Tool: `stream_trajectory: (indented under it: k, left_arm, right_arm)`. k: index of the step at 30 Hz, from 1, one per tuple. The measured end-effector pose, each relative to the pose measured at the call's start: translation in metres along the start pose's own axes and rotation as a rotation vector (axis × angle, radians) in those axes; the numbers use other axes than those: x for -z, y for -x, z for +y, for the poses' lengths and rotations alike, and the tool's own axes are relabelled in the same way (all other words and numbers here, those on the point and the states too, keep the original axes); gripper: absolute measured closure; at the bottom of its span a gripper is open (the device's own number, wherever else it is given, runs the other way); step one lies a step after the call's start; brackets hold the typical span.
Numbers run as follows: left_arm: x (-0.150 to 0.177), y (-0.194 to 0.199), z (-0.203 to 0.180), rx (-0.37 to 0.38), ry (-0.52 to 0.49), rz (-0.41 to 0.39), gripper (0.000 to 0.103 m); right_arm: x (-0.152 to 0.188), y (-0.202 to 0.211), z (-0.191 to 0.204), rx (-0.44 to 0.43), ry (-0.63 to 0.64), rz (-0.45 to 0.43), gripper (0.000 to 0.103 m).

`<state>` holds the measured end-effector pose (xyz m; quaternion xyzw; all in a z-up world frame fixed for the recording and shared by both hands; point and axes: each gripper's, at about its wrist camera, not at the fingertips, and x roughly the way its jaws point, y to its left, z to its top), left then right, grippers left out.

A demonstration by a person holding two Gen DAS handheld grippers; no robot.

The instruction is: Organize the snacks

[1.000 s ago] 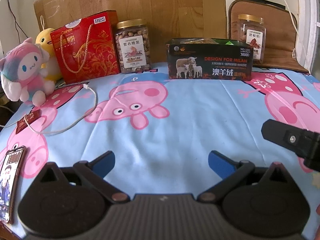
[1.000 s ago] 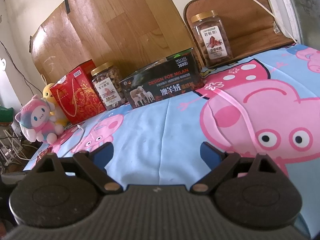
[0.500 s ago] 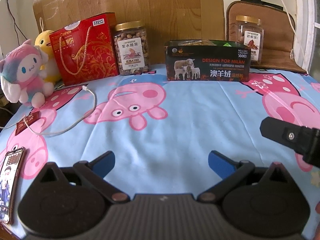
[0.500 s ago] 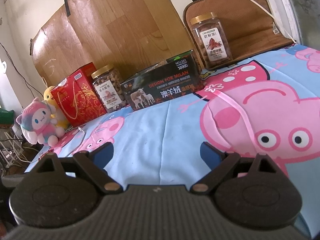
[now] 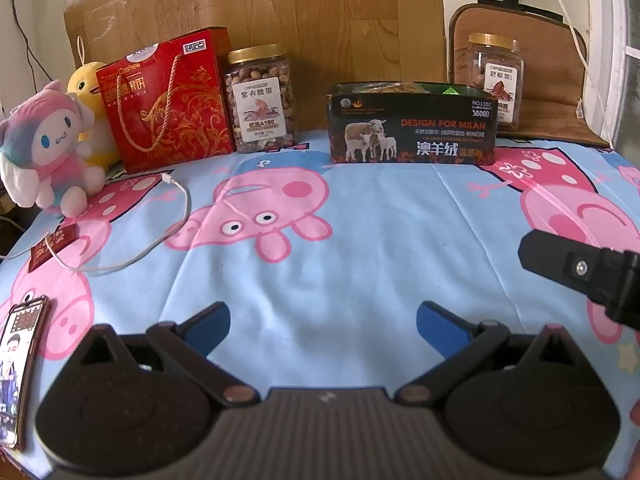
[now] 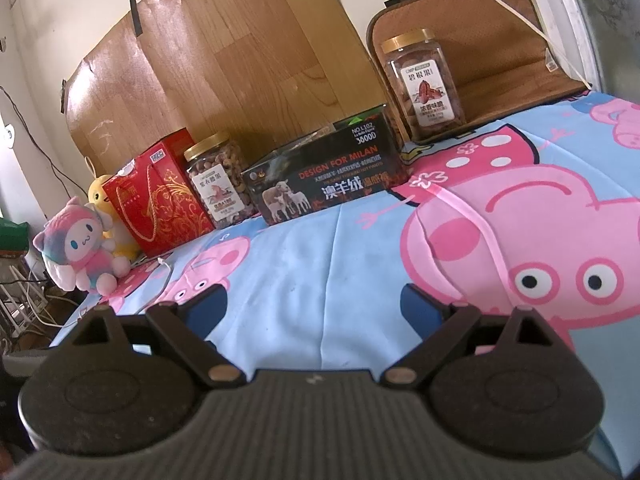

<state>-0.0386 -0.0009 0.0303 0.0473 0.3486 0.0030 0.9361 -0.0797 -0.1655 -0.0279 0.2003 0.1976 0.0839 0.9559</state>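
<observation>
Along the far edge of the bed stand a red gift bag, a gold-lidded jar of nuts, a black open-topped box with snack packets inside, and a second jar at the right on a brown cushion. The right wrist view has the same row: bag, jar, box, right jar. My left gripper is open over the blue sheet, nothing between its fingers. My right gripper is open too, and part of it shows at the right edge of the left wrist view.
A pink plush toy and a yellow one sit at the far left. A white charging cable, a small red packet and a phone lie on the left of the sheet. A wooden board leans behind the row.
Both views have tilted slightly, so the row of snacks sits a little lower in the left wrist view. Nothing on the bed has moved and both grippers stay open.
</observation>
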Motion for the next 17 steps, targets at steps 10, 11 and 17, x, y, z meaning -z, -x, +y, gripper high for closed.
stream_trajectory:
  k: [10, 11, 17]
  left_arm:
    - [0.0005, -0.0002, -0.0007, 0.004, -0.002, -0.005, 0.0]
    - [0.0004, 0.0003, -0.0002, 0.013, -0.001, -0.007, 0.0]
    - [0.0, 0.0074, -0.0011, 0.049, -0.009, -0.041, 0.0]
  right_arm:
    - [-0.0002, 0.0003, -0.0003, -0.001, 0.001, 0.0, 0.008]
    - [-0.0002, 0.0002, -0.0001, -0.001, 0.001, -0.001, 0.008]
    - [-0.0016, 0.0018, 0.0007, 0.002, 0.008, -0.009, 0.008]
